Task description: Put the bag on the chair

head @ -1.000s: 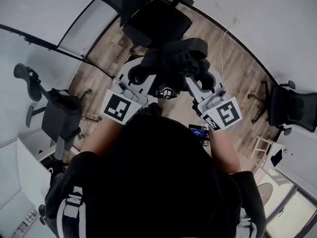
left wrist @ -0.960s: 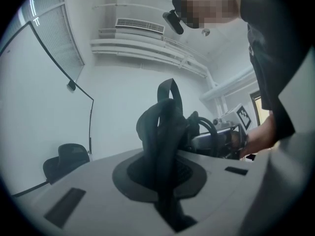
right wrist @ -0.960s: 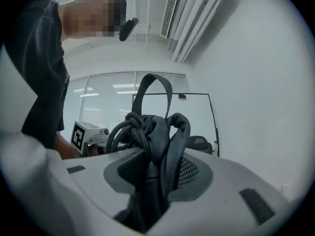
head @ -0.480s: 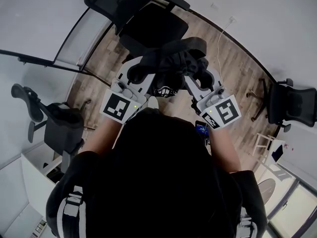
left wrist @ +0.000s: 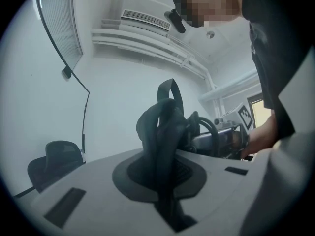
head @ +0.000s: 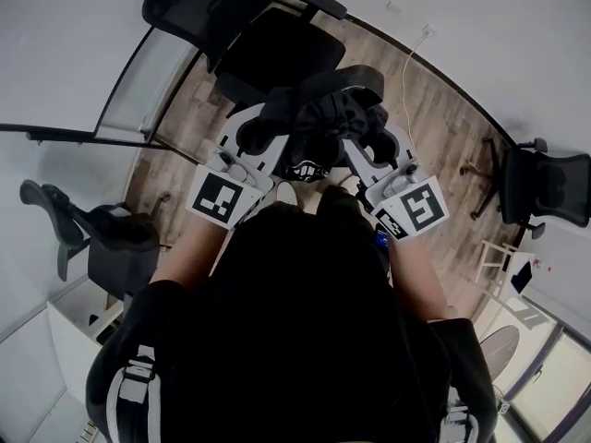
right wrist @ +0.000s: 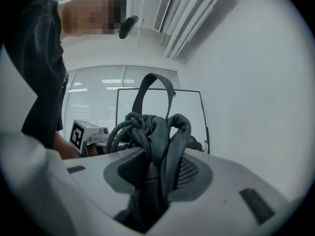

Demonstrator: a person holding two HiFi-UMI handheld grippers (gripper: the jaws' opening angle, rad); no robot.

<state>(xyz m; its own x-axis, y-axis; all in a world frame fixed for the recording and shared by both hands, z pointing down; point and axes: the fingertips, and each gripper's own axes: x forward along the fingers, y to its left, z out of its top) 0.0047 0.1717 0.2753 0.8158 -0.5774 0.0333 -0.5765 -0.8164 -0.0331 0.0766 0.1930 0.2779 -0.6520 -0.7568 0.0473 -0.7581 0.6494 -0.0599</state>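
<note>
Left claw (left wrist: 165,191): nearly closed, clamped on a strap (left wrist: 165,132) of the bag (head: 319,118).
Right claw (right wrist: 150,181): clamped on bunched straps of it.
Bag: held aloft, just near of the chair (head: 277,53) seat.
Change: grips unaltered; chair shifted slightly left in the head view.
Meaning: approach judged ongoing; lowering onto the seat not yet done.

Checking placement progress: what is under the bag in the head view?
The bag, clamped by the left gripper and right gripper, hangs above wood floor close to the chair. What lies directly beneath is covered.
</note>
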